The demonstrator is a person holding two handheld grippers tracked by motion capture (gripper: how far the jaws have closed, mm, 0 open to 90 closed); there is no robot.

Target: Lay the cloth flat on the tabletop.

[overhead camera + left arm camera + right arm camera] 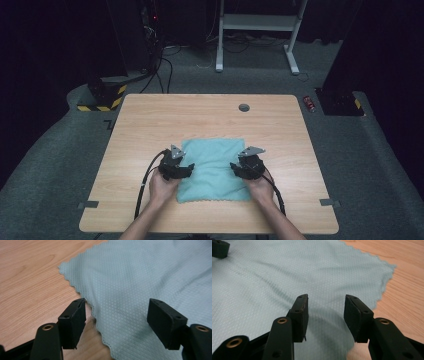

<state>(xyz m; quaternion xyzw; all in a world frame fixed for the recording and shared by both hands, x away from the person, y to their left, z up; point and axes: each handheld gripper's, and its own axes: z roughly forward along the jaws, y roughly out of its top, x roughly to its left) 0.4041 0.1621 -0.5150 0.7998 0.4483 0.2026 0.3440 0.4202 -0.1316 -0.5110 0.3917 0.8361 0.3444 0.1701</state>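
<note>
the cloth (214, 170) is lying flat on the surface (150, 125), looking soft, light and limp. both the left gripper (116, 320) and right gripper (325, 317) are hovering with jaws apart, gripping nothing; its scalloped edges are looking like the best hold.

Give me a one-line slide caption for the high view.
Person's left gripper and right gripper, both open, flank a light blue cloth spread flat on the wooden table.
</note>
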